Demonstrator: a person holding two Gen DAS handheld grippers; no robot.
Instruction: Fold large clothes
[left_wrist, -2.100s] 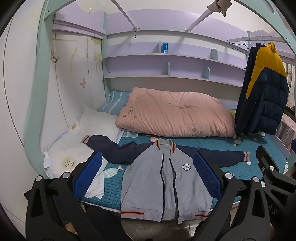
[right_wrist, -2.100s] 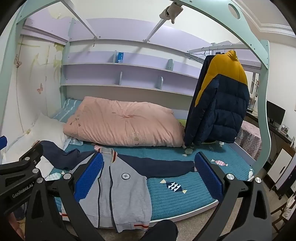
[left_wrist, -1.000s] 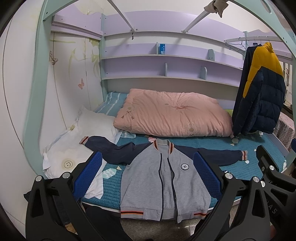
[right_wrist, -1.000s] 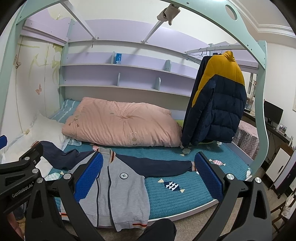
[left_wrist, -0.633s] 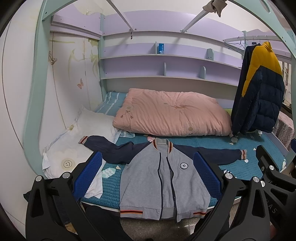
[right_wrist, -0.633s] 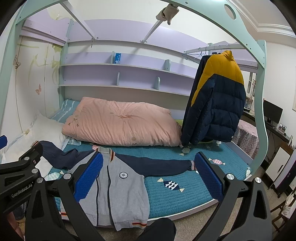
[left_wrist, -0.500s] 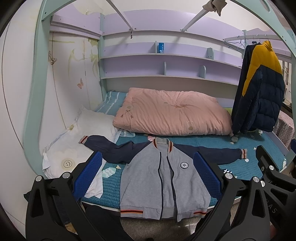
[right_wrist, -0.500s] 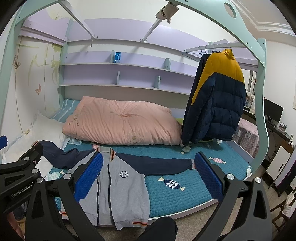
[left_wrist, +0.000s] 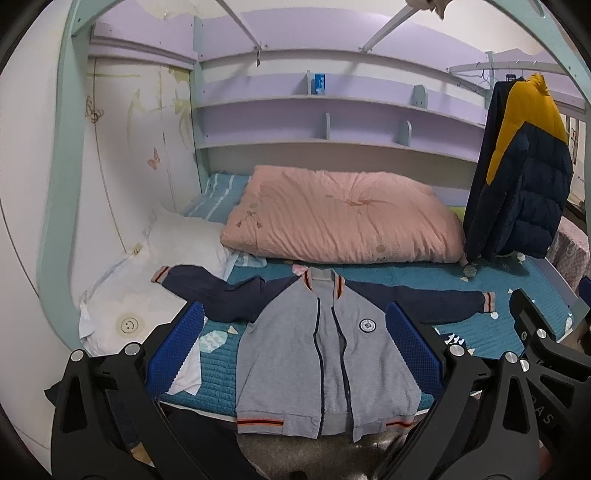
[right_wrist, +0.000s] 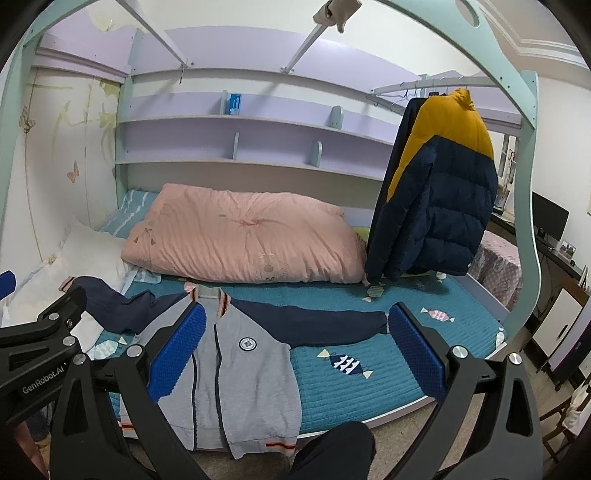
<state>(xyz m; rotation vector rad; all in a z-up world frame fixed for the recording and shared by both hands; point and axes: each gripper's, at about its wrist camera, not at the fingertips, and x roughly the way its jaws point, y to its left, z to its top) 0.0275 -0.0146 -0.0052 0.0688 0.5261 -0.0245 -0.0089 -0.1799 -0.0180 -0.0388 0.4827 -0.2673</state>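
Note:
A grey zip jacket (left_wrist: 325, 354) with navy sleeves lies flat, front up, on the teal bedspread (left_wrist: 517, 291), sleeves spread to both sides, its hem hanging over the bed's front edge. It also shows in the right wrist view (right_wrist: 243, 373). My left gripper (left_wrist: 295, 347) is open and empty, held back from the bed in front of the jacket. My right gripper (right_wrist: 295, 347) is open and empty, off to the jacket's right side over the bedspread (right_wrist: 406, 295).
A folded pink quilt (left_wrist: 340, 218) lies behind the jacket. A white pillow (left_wrist: 177, 243) sits at the left. A navy and yellow puffer coat (right_wrist: 436, 192) hangs at the right end of the bed. Mint bed posts (right_wrist: 524, 229) frame the opening.
Both grippers have shifted only slightly; the views drift a little. The jacket has not moved.

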